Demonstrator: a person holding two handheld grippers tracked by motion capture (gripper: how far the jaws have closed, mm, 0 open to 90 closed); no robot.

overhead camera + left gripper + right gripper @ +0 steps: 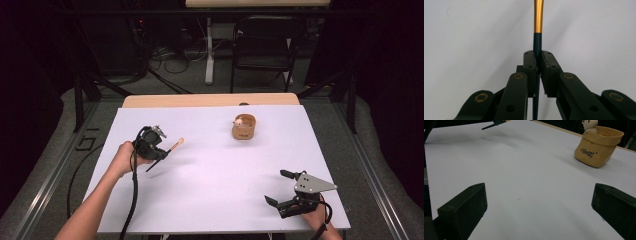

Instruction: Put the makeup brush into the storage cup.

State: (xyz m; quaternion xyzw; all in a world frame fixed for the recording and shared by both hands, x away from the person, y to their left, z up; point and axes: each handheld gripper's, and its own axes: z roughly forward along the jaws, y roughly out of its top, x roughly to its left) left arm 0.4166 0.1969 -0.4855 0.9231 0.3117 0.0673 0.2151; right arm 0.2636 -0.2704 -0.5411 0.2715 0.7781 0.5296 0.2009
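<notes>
A slim brush (pixel 175 145) with a dark handle, a gold ferrule (pixel 538 17) and a pale tip is held above the white table sheet (pixel 215 195) at the left. My left gripper (pixel 162 153) is shut on its dark handle, and the left gripper view shows the jaws (pixel 537 56) pinching it. A tan bag-shaped pot (pixel 244 127) stands at the back middle, with a small bear figure (pixel 589 124) on its rim. My right gripper (pixel 277 187) stands open and empty near the front right edge, jaws wide apart (pixel 539 192). The brush's dark end (pixel 492 125) shows far off.
The white sheet covers a wooden table whose far edge (pixel 210 100) shows behind it. A black chair (pixel 262 45) and cables lie on the floor beyond. Wide bare sheet lies between the two grippers and in front of the pot (pixel 597 146).
</notes>
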